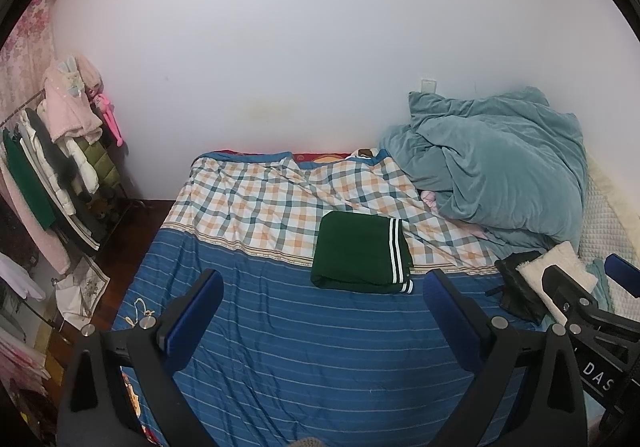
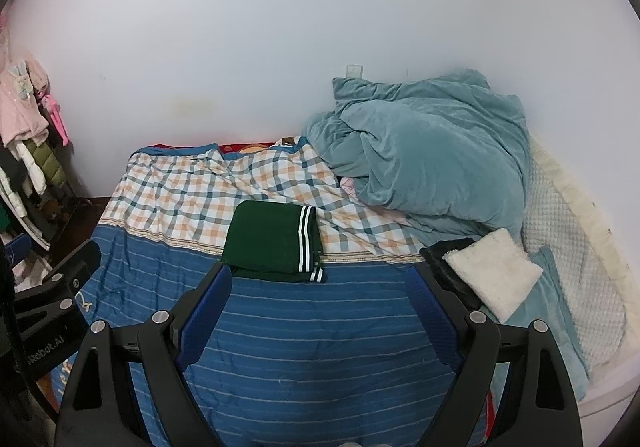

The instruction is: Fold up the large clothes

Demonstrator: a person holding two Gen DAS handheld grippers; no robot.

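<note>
- The bed [image 1: 280, 347] carries everything: a blue striped sheet at the near edge, a plaid quilt [image 1: 256, 199] across the far half, a rumpled teal duvet [image 1: 500, 167] heaped in the far right corner
- The folded green garment [image 1: 360, 253] lies mid-bed, straddling the seam where plaid meets blue stripes, white-striped cuff edge on its right side; its long axis seems to run away from the near edge, though it is nearly square
- A white fleece piece [image 2: 492, 271] over something black sits near the right edge
- Right hand-held gripper [image 2: 320, 299]: jaws wide, holding nothing; the garment lies straight ahead, just beyond its left fingertip, so this looks the nearer one
- Left hand-held gripper [image 1: 324, 299]: jaws wide, empty; the garment lies ahead, slightly right of centre
</note>
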